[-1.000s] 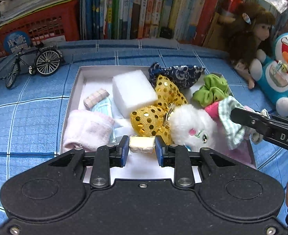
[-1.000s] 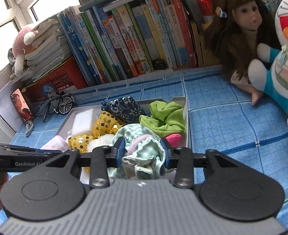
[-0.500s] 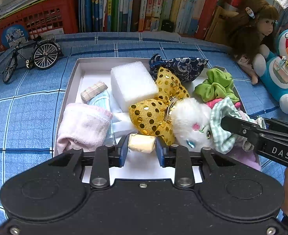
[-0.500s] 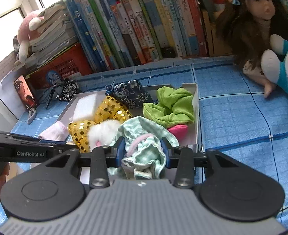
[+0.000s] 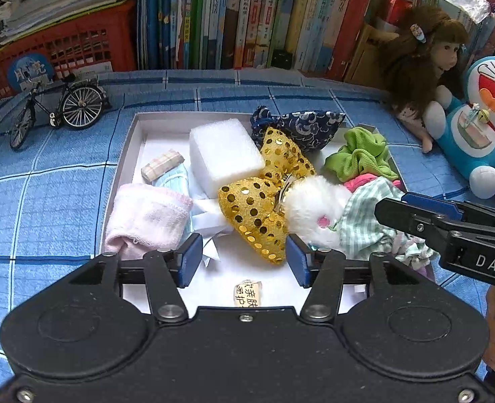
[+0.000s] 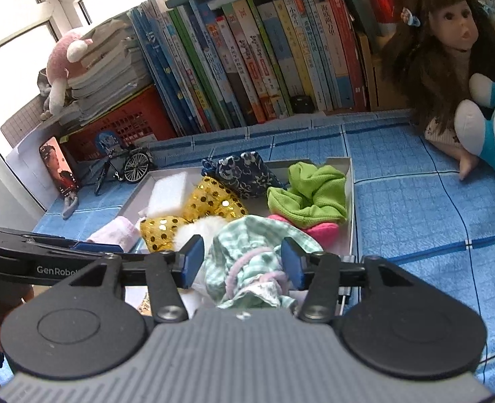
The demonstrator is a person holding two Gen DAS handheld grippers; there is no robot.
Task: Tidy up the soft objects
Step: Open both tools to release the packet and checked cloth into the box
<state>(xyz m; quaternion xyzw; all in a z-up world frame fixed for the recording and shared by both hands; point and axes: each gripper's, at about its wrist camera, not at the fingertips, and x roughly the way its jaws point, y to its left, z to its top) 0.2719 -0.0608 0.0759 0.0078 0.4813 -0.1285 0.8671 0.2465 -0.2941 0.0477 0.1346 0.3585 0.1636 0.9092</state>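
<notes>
Soft objects fill a white box (image 5: 131,141). Nearest, a small wrapped packet (image 5: 247,295) lies loose on its floor between the left gripper's (image 5: 244,260) just-opened jaws. Right gripper (image 6: 240,262), jaws also just opened, straddles the green-checked cloth (image 6: 247,255) without pinching. Beyond: gold sequin bow (image 5: 264,201), white foam block (image 5: 223,151), green scrunchie (image 6: 311,194).

White lettering "DAS" on the black right gripper (image 5: 449,226). White "GenRobo", cut off, on the black left gripper (image 6: 59,258). Chinese characters on a small cream packet (image 5: 247,295).

Blue checked cloth (image 5: 55,198) spread over surface. Upright books (image 6: 247,67) ranged along back. Bright window (image 6: 8,16) seen upper left.
</notes>
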